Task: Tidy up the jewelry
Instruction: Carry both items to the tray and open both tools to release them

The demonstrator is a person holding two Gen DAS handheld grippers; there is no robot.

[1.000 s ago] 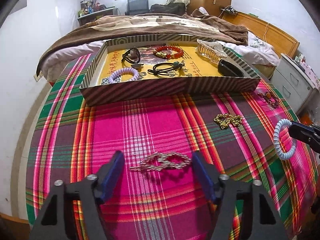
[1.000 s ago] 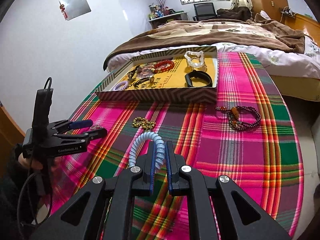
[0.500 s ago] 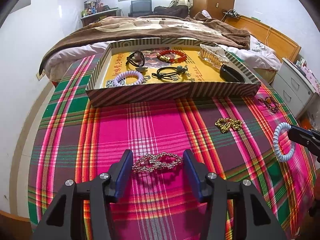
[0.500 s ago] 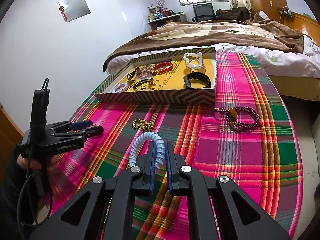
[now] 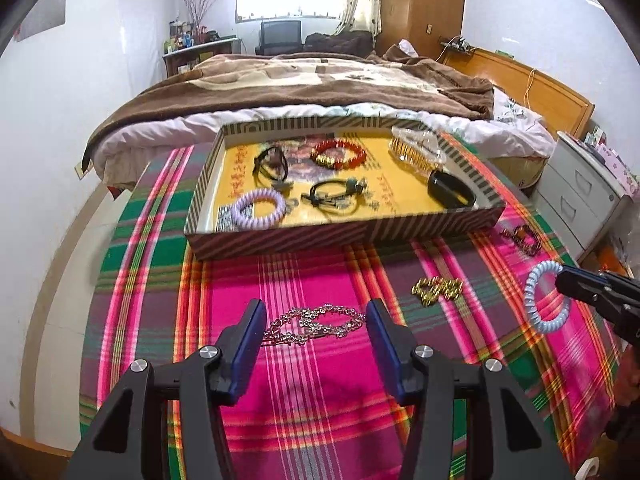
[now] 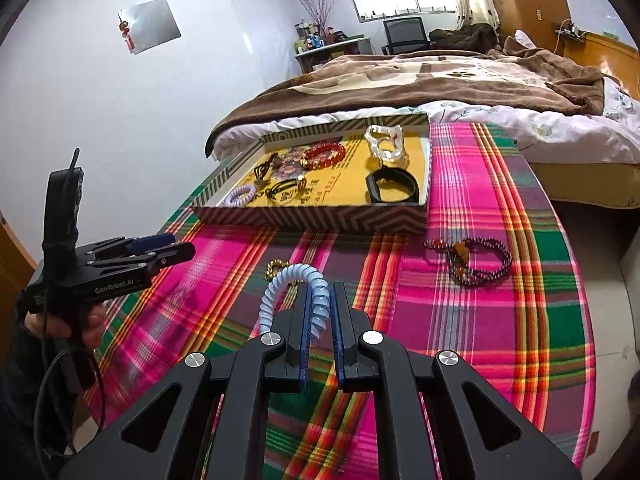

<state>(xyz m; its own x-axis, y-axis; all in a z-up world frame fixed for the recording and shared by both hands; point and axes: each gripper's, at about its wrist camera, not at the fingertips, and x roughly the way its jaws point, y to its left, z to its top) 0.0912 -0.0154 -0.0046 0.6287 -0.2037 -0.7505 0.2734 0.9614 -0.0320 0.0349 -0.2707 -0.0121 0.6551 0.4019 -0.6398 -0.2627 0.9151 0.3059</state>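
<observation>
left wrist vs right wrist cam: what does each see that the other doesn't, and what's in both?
Left wrist only: the silver rhinestone hair clip held between the left gripper's pads, and the white drawer cabinet.

Right wrist only: the person's hand on the left gripper's handle, and the wall mirror.

Both: the striped box, the right gripper shut on the blue coil hair tie, the gold chain, the dark bead bracelet.
</observation>
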